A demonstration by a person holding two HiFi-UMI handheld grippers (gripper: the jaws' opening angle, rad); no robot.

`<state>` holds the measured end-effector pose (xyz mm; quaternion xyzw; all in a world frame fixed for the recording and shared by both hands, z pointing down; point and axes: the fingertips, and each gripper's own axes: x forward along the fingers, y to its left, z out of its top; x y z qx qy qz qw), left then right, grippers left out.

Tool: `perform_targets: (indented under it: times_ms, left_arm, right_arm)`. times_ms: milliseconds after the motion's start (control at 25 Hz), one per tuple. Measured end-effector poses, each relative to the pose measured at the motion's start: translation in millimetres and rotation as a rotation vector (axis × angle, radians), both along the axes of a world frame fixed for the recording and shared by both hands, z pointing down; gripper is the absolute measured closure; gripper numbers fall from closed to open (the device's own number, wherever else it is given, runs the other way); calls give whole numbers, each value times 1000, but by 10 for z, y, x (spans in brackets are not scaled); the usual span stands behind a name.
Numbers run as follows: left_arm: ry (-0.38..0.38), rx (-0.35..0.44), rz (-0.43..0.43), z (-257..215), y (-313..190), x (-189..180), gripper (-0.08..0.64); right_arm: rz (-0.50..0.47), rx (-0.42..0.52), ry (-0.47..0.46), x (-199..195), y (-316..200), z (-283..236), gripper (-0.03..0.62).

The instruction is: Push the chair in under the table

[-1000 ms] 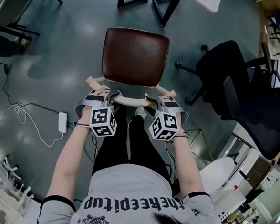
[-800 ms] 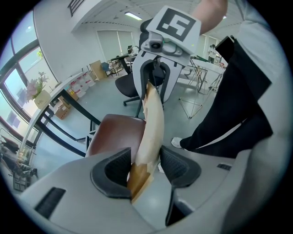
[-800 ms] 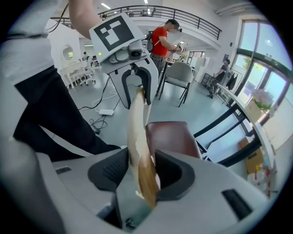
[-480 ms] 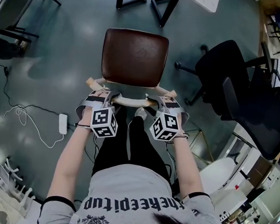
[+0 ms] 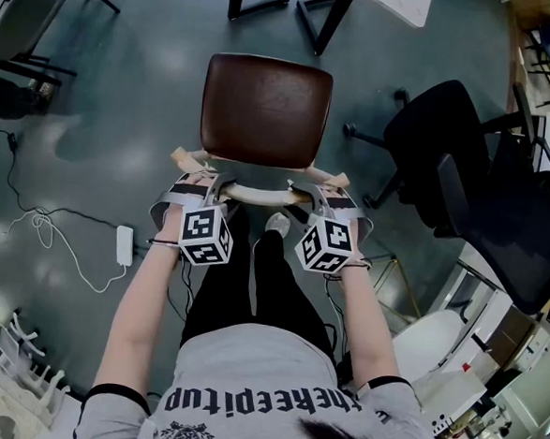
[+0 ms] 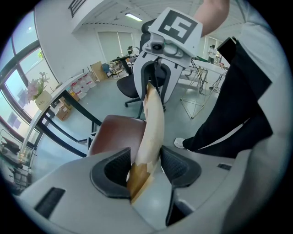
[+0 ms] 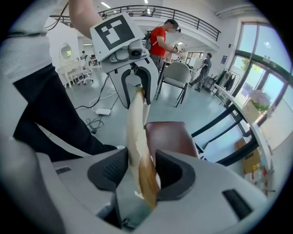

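On the floor (image 5: 122,119), mid-view from the head camera: chair (image 5: 266,110), upright, brown seat facing up, pale backrest rail (image 5: 258,197) on the near side, closest to the person; seat's far edge short of the table (image 5: 399,1), not yet under it; of that table only black legs and one white corner in view, toward the floor's far edge.

Left gripper (image 5: 210,185) clamped on the left end of the backrest rail, wood filling the gap between both pads in the left gripper view, chipped brown patch right at the pads; right gripper (image 5: 319,196) clamped likewise on the right end, pads against both faces of the rail in the right gripper view; both pointed steeply down, marker cubes uppermost.

Between the forearms, just behind the rail: black trousers (image 5: 251,287) and one pale shoe (image 5: 277,223).

Further out, on the floor's left side: white power strip (image 5: 123,240) with looping white cable (image 5: 40,221), well apart from the chair; grey chair (image 5: 27,9) toward the far-left corner.

On the floor's right side: black office chair (image 5: 447,170), near the brown seat but apart from it.

Far off in the right gripper view: person in a red top (image 7: 160,39), standing.
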<state>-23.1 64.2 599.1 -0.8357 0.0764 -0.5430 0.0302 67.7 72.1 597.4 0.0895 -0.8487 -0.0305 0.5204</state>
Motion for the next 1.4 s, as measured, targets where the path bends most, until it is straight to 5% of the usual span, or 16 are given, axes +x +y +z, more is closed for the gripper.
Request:
perform_targets:
  times_ms: [1400]
  left_arm:
    - [15,33,55,5,-865,-41,350]
  right_arm:
    - [98,51,36,-43,-858,40,385]
